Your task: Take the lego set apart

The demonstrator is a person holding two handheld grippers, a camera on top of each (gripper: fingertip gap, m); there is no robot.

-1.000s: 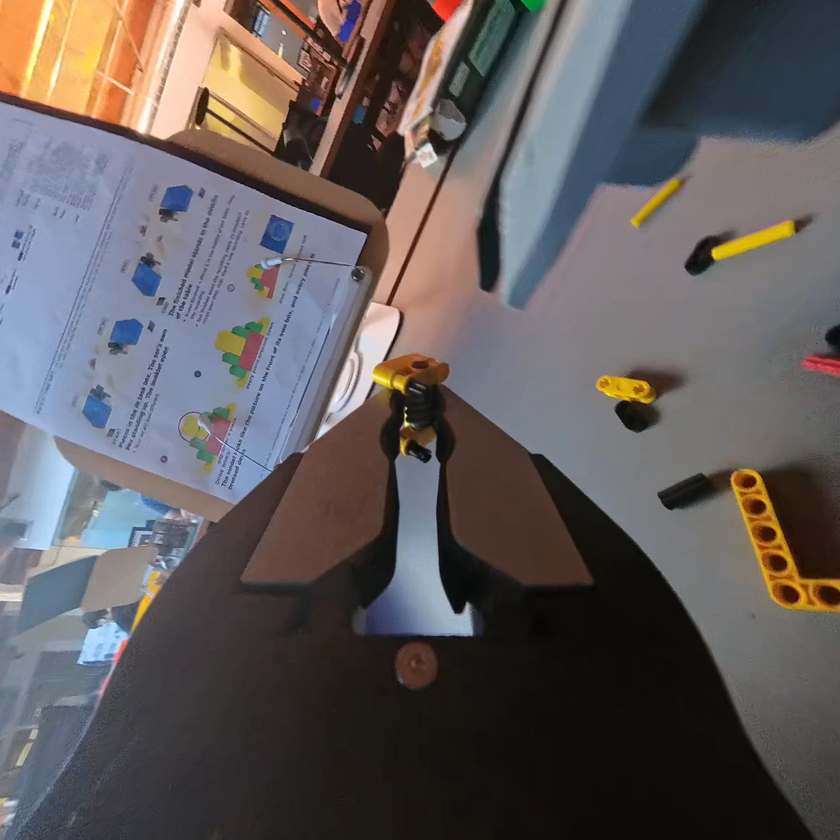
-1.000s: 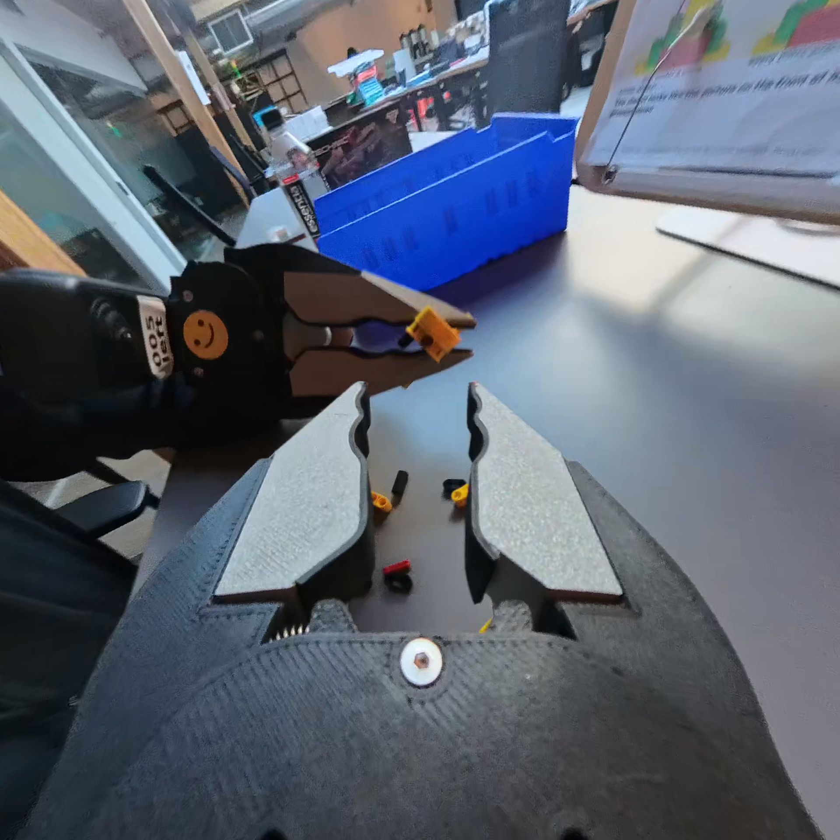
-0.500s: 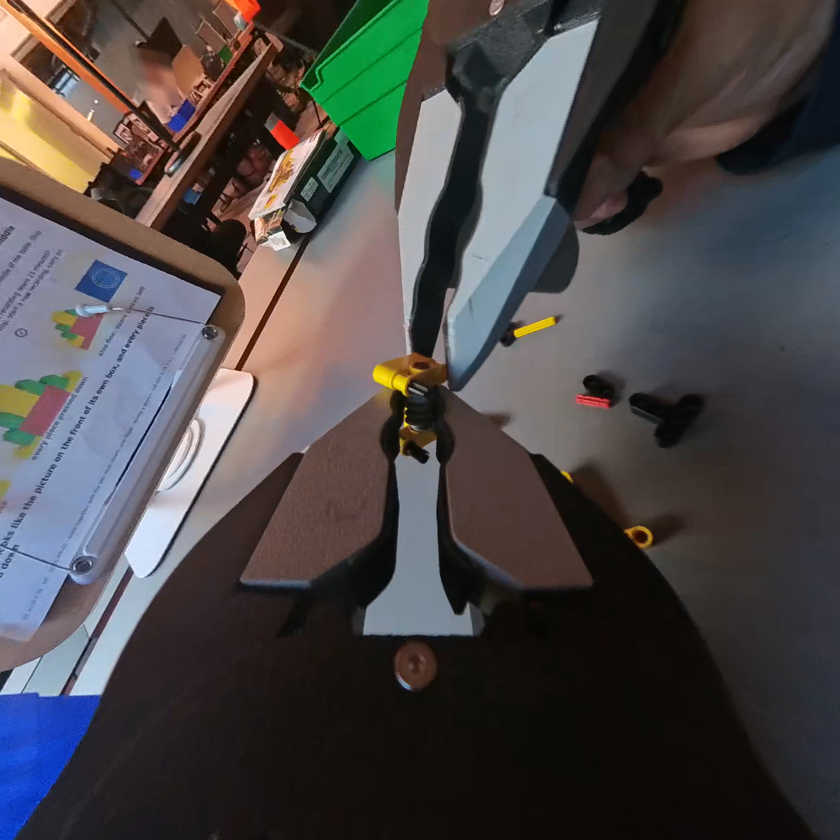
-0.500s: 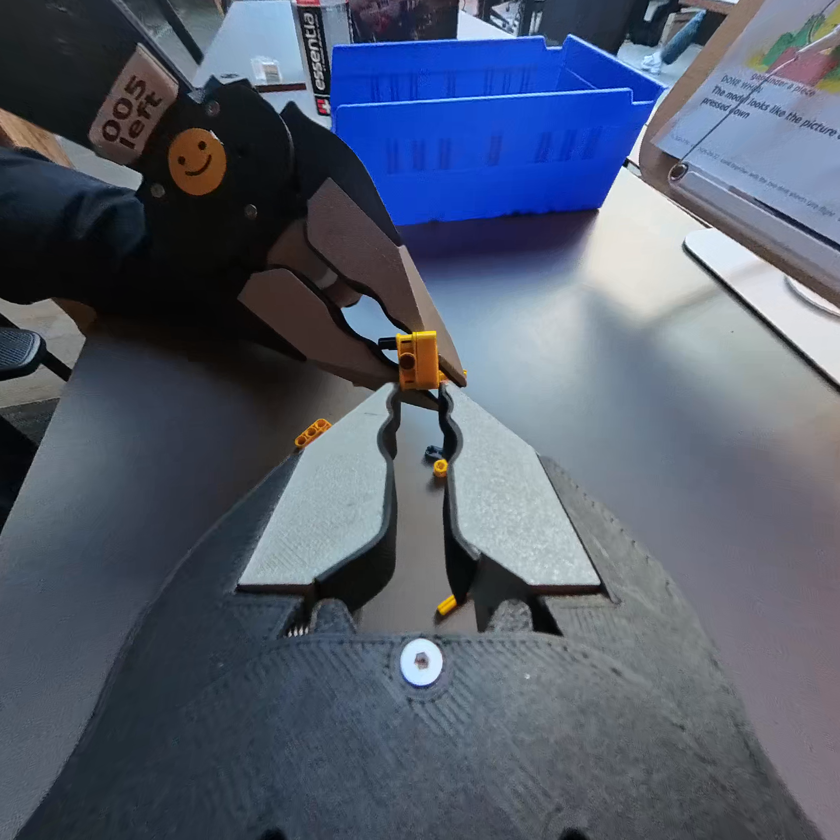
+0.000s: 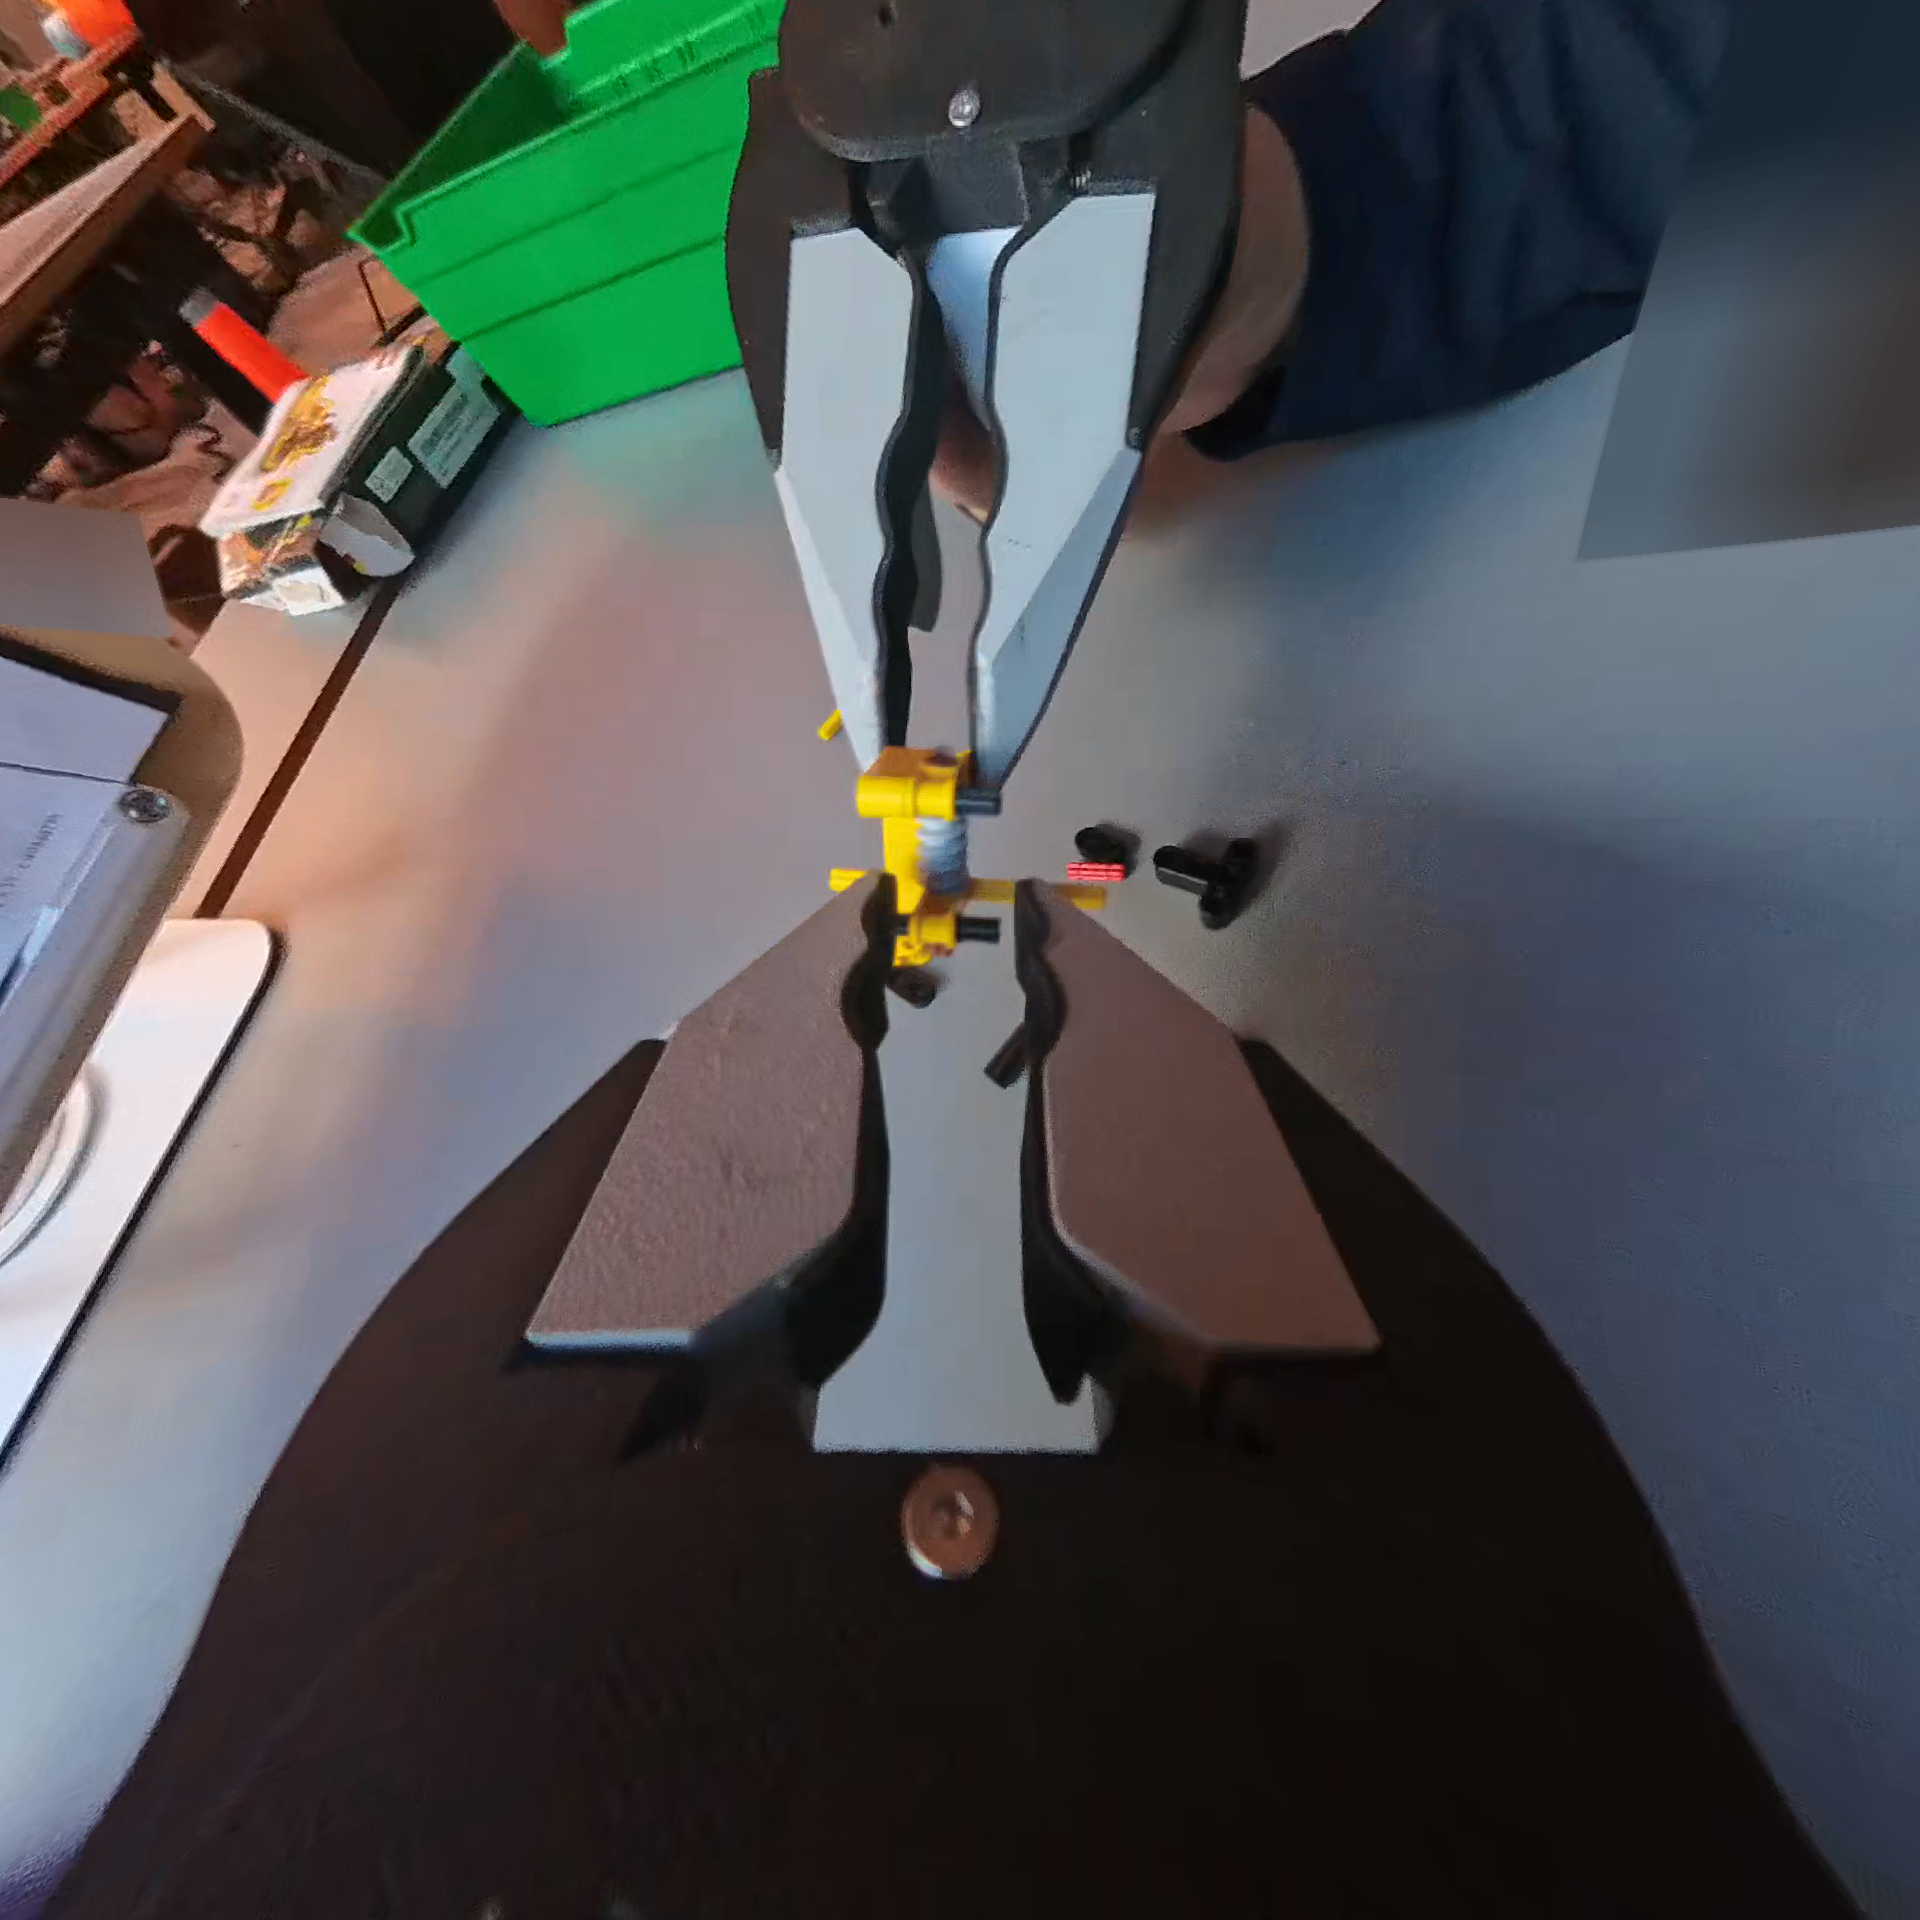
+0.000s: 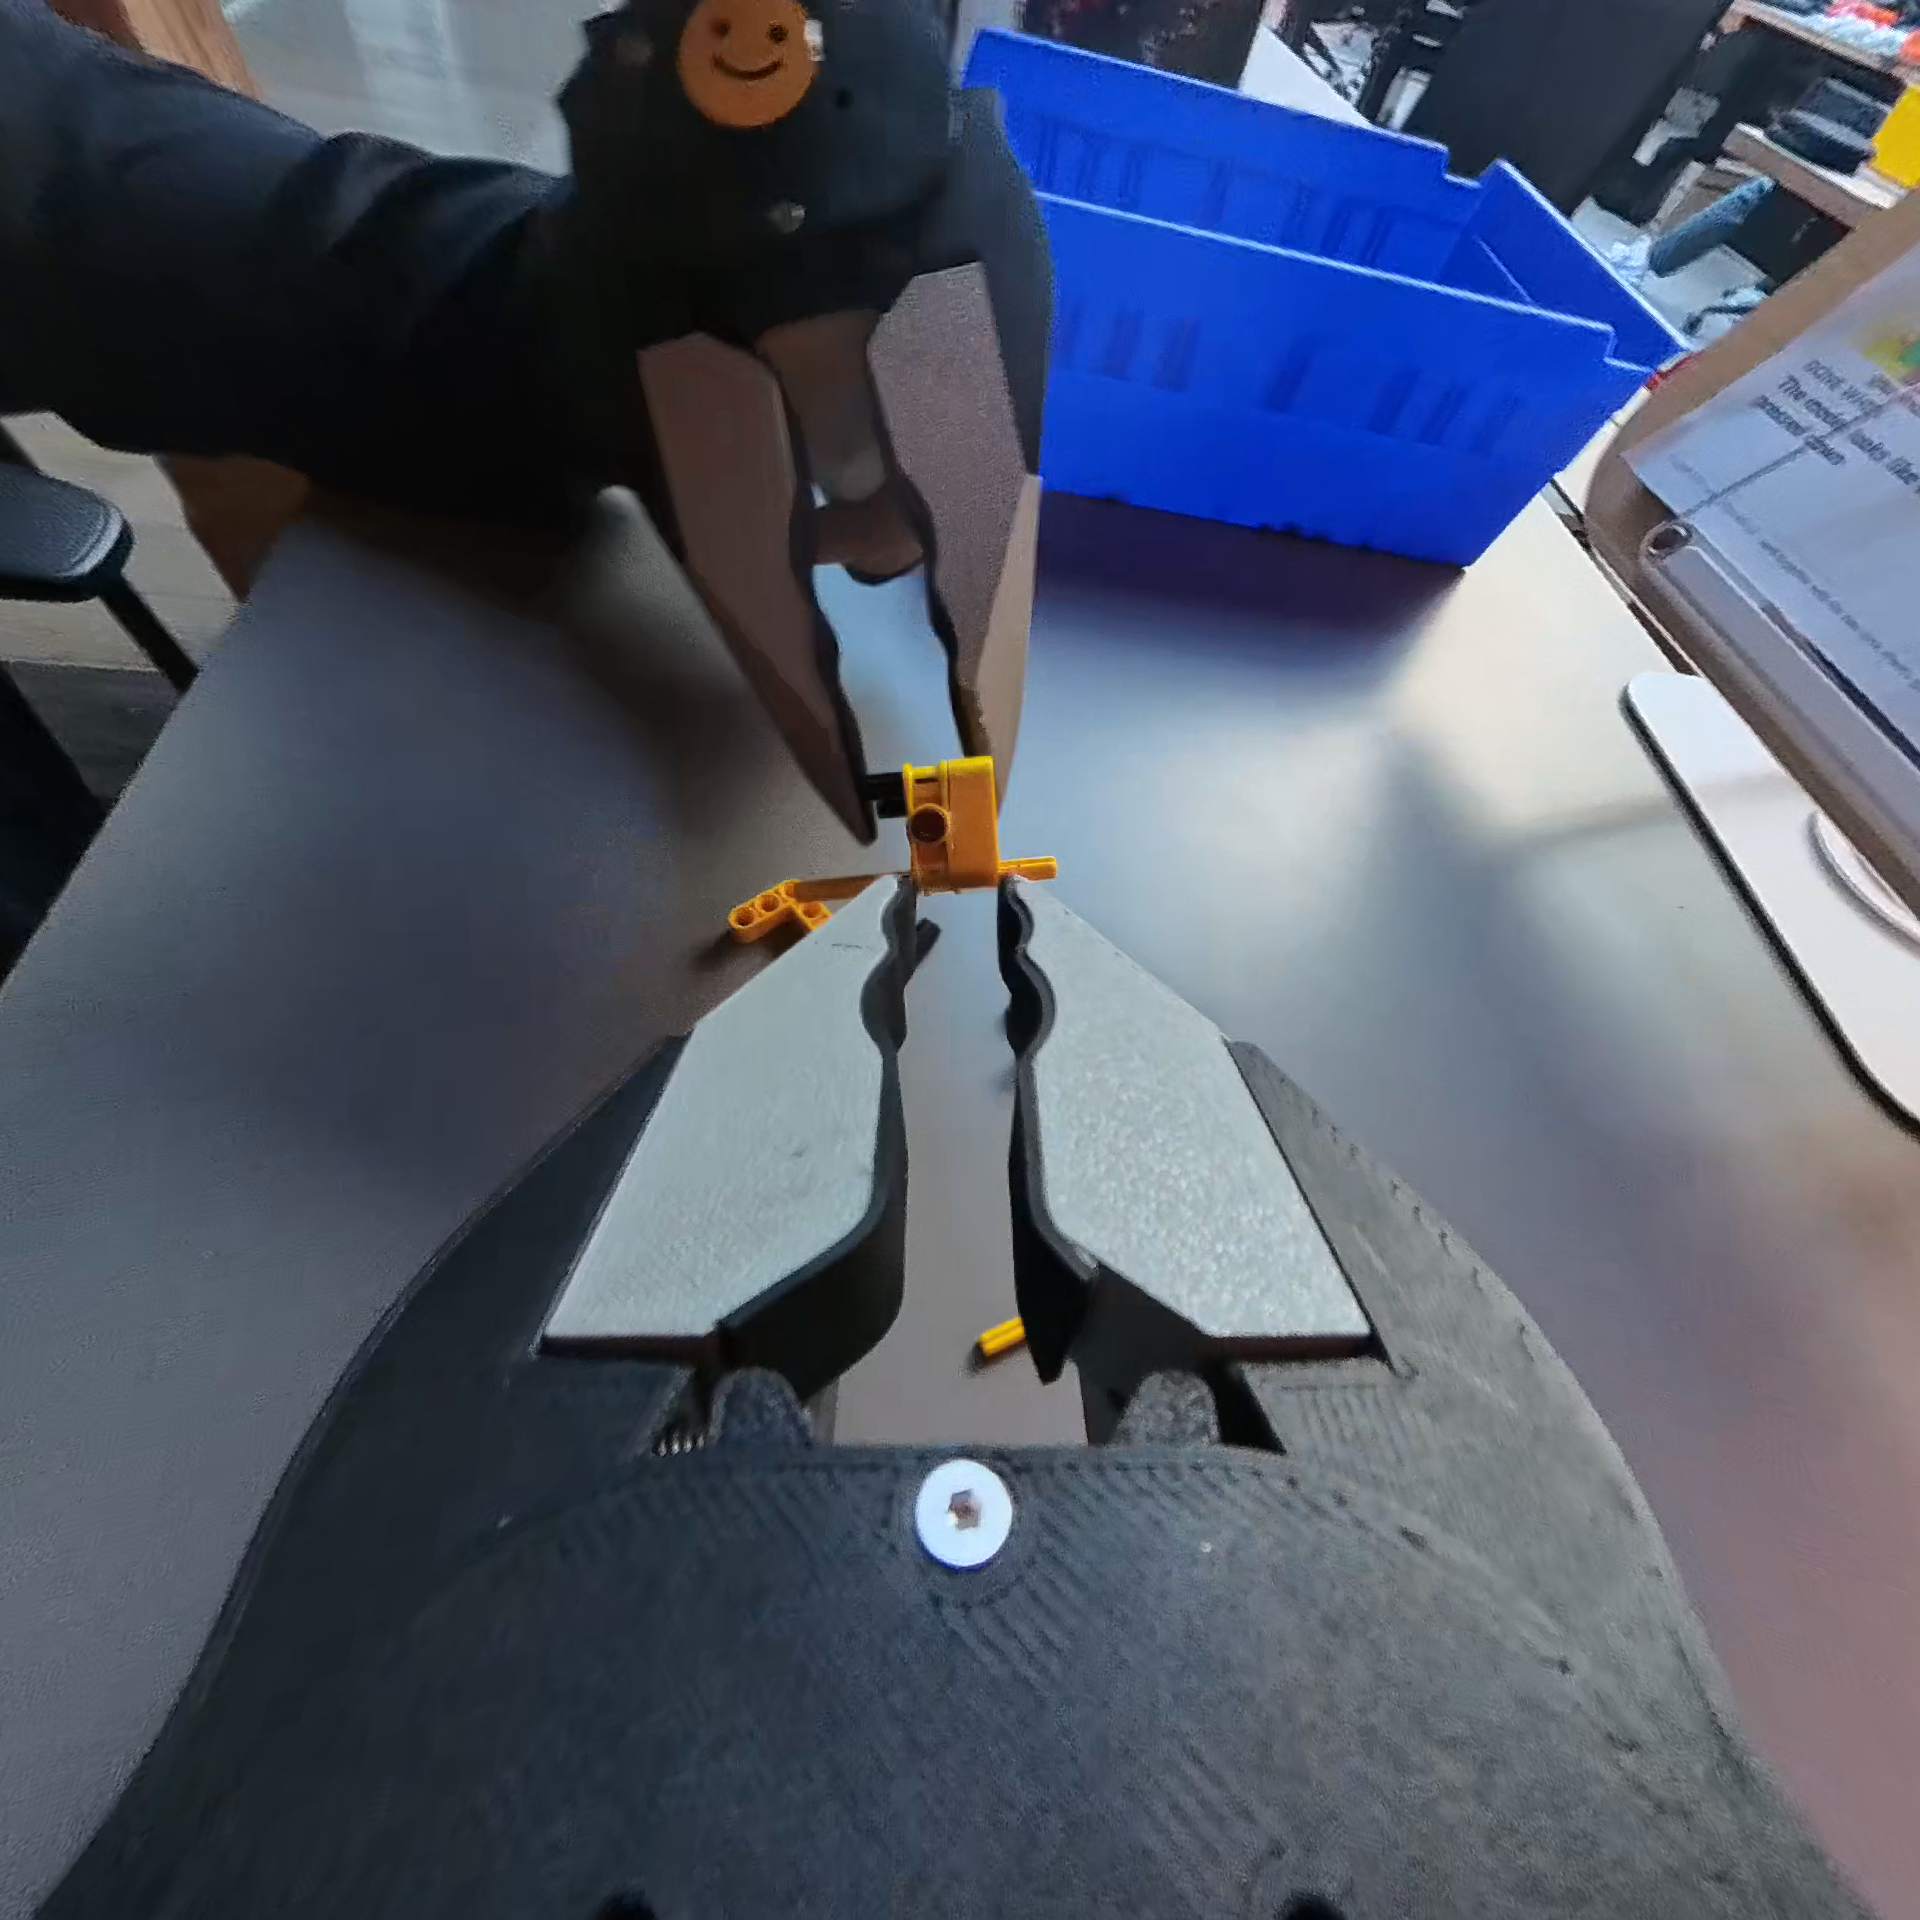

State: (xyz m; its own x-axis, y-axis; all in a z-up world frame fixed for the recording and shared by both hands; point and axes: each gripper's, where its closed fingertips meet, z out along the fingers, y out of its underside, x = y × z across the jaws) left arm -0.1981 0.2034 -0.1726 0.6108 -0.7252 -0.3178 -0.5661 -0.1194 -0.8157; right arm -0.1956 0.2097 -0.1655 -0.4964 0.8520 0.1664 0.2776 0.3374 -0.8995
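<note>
**Table** [image 6: 1351, 831]: dark, flat, serving as the work surface. Both tools are low over it, tip to tip.

**Bins:** a blue bin [image 6: 1299, 395] stands behind the work point on one side and a green bin [image 5: 582, 239] on the other. Both are well apart from the action.

**Stand** [image 6: 1787, 540]: holds a printed sheet at the table edge. It is not involved.

**Left gripper** [image 5: 948, 902]: its brown fingers are spread wider than the part. One finger looks to be touching the part and the other stands clear, so it has no grip.

**Right gripper** [image 6: 953, 896]: its grey fingers are drawn in close and appear clamped on the end of the part.

**Lego assembly** [image 5: 914, 831]: a small yellow build with a grey spring and a black pin, held above the table between the two sets of tips. Only the right tool carries it.

**Loose parts:** these lie on the table nearby.
- Yellow angled beam [image 6: 774, 914].
- Black connectors [image 5: 1205, 868].
- Red piece [image 5: 1096, 871].
- Yellow pin [image 6: 1001, 1335].

**Risks, as judged:**
- The grip is at the very fingertips on a narrow end, so any twist may pivot the part or drop it among the loose pieces.
- If the left tool closes off-centre, it may push the part aside or catch only the black pin.
- The spring may fling a piece off the table when the build separates.
</note>
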